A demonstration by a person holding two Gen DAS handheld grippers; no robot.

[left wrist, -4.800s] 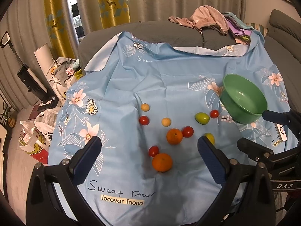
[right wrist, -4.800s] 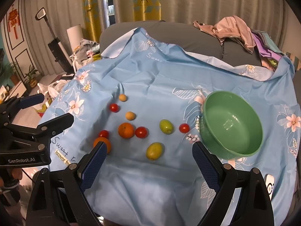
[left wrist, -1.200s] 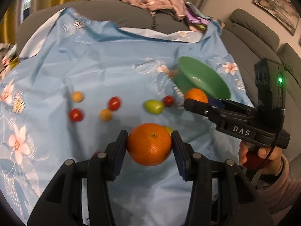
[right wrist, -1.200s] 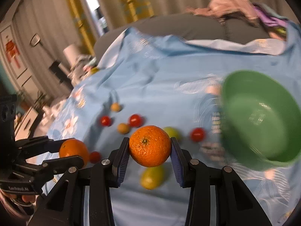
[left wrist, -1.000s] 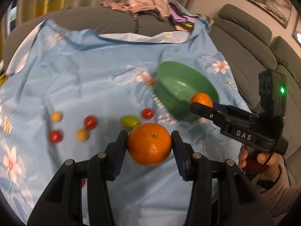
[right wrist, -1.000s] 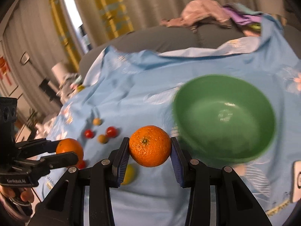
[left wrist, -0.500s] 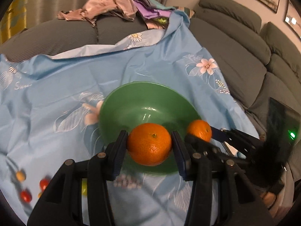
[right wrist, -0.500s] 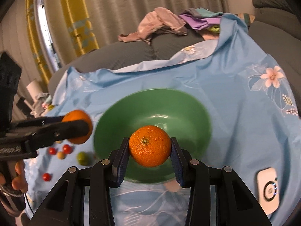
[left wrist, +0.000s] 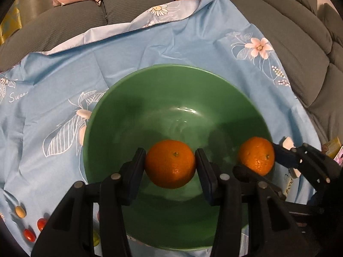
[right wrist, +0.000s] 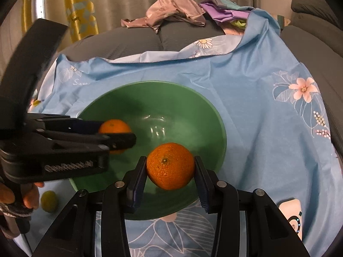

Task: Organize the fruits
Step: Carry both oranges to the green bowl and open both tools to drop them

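A green bowl (left wrist: pixel 171 90) (right wrist: pixel 193 107) sits on the blue flowered cloth. My left gripper (left wrist: pixel 170 167) is shut on an orange (left wrist: pixel 170 163) and holds it over the bowl's near left part. My right gripper (right wrist: pixel 170 167) is shut on a second orange (right wrist: pixel 170 166) and holds it over the bowl's near right side. Each view shows the other gripper side-on: the right one's orange (left wrist: pixel 256 156) is at the bowl's right rim, the left one's orange (right wrist: pixel 114 126) is partly hidden by its finger. The bowl itself looks empty.
Small red tomatoes (left wrist: pixel 29 234) and a yellow-orange fruit (left wrist: pixel 20 212) lie on the cloth at the lower left. A green-yellow fruit (right wrist: pixel 49 201) lies left of the bowl. A white device (right wrist: pixel 292 216) lies right of it. Clothes (right wrist: pixel 175 8) are heaped on the grey sofa behind.
Both grippers have carried their oranges from the fruit area rightward to over the bowl and come lower and closer to it. Both stay shut on their oranges.
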